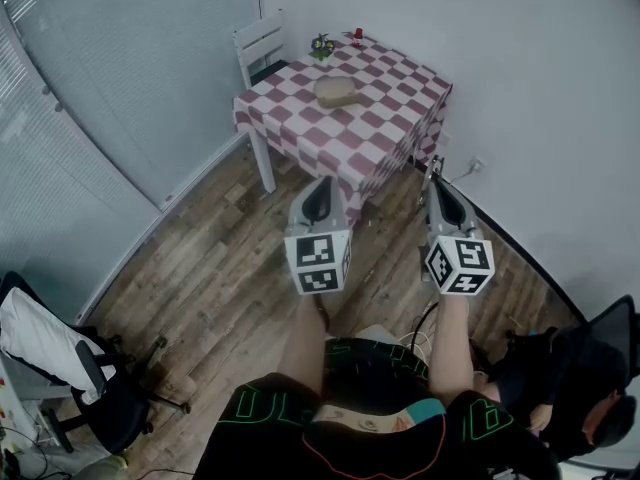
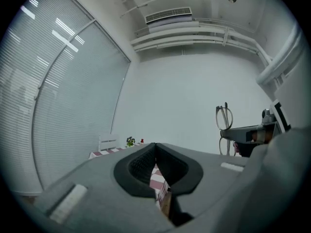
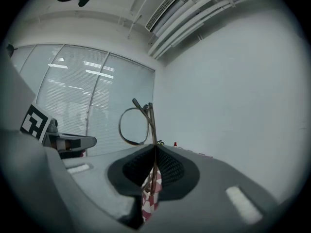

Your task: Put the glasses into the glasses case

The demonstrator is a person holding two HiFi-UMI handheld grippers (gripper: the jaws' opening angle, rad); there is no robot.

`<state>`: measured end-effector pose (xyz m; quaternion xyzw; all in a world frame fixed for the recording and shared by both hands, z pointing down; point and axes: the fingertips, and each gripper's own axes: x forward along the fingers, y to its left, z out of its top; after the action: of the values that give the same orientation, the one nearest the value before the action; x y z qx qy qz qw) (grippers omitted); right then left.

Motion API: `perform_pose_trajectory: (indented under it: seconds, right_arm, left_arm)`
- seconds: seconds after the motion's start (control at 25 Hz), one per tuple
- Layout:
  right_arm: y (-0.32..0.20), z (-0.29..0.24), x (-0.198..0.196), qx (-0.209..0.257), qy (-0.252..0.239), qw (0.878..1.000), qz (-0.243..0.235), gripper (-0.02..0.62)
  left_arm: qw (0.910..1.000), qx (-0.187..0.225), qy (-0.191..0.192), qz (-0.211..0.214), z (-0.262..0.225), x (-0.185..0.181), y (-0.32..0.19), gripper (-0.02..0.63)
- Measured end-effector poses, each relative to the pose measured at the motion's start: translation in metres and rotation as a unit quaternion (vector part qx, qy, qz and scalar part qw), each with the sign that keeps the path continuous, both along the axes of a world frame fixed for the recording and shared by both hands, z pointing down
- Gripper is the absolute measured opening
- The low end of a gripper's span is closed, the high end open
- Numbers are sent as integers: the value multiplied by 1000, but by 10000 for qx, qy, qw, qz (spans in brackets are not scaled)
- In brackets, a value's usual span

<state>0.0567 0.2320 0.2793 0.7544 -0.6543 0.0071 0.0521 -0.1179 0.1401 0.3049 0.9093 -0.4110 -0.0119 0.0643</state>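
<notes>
The thin wire-framed glasses [image 3: 138,125] stand up from my right gripper [image 3: 154,149], which is shut on them; in the left gripper view the glasses [image 2: 224,118] show at the right, upright. A tan glasses case [image 1: 338,90] lies far ahead on the checkered table [image 1: 385,133], well apart from both grippers. My left gripper [image 2: 155,147] is shut, with nothing between its pads. In the head view the left gripper [image 1: 321,186] and the right gripper [image 1: 436,180] are held side by side over the wooden floor, short of the table's near corner.
A small potted plant [image 1: 322,46] and a red object [image 1: 357,36] sit at the table's far edge, with a white chair [image 1: 262,40] behind. An office chair [image 1: 70,363] stands at the lower left, a dark chair [image 1: 590,368] at the lower right. Glass partition on the left, wall on the right.
</notes>
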Motion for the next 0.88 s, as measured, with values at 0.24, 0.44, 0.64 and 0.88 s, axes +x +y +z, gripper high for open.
perform_pose_trajectory:
  seconds: [0.24, 0.44, 0.64, 0.88]
  right_arm:
    - [-4, 3, 3, -85, 16, 10000, 45, 20]
    - [-4, -5, 8, -46, 85, 9999, 51, 18]
    - [-10, 1, 20, -125, 66, 9998, 155, 18]
    - [-32, 8, 27, -48, 13, 10000, 56, 18]
  left_arm:
    - [9999, -108, 56, 25, 8, 1, -5, 9]
    - [9995, -232, 177, -83, 12, -1, -14, 8]
    - [9996, -212, 196, 19, 12, 10, -19, 9]
    - [9995, -245, 127, -127, 24, 12, -36, 9]
